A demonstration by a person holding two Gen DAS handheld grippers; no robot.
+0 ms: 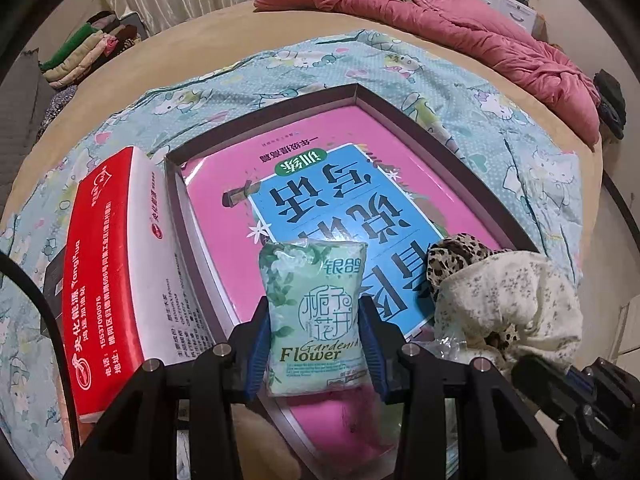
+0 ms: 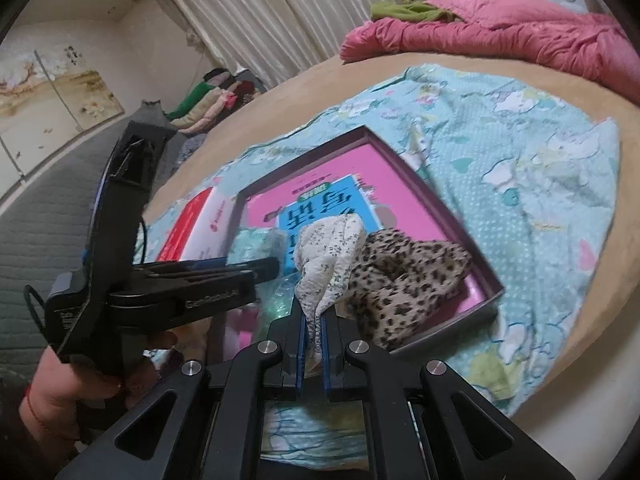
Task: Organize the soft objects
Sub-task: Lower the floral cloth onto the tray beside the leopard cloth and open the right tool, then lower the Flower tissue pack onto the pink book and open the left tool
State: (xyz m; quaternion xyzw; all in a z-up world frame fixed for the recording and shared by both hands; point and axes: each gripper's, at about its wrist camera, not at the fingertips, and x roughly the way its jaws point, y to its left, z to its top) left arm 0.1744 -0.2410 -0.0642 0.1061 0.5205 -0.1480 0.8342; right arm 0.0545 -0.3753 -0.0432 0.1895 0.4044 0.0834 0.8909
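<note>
My left gripper point(image 1: 314, 334) is shut on a pale green tissue pack point(image 1: 312, 312) printed "Flower", held upright over the near end of a shallow purple-rimmed box point(image 1: 362, 94). A pink and blue book point(image 1: 320, 184) lies flat inside that box. My right gripper point(image 2: 314, 330) is shut on a white floral cloth point(image 2: 326, 256) that is bunched with a leopard-print cloth point(image 2: 404, 280) draped over the box's near right corner. Both cloths point(image 1: 500, 300) show at the right in the left wrist view. The left gripper point(image 2: 256, 270) shows from the side in the right wrist view.
A red and white tissue box point(image 1: 120, 280) leans against the box's left side. Everything lies on a light blue cartoon-print sheet point(image 2: 520, 160) over a tan bed point(image 2: 460, 60). A pink quilt point(image 2: 520, 36) sits at the far end. Folded clothes point(image 2: 208, 100) are stacked beyond the bed.
</note>
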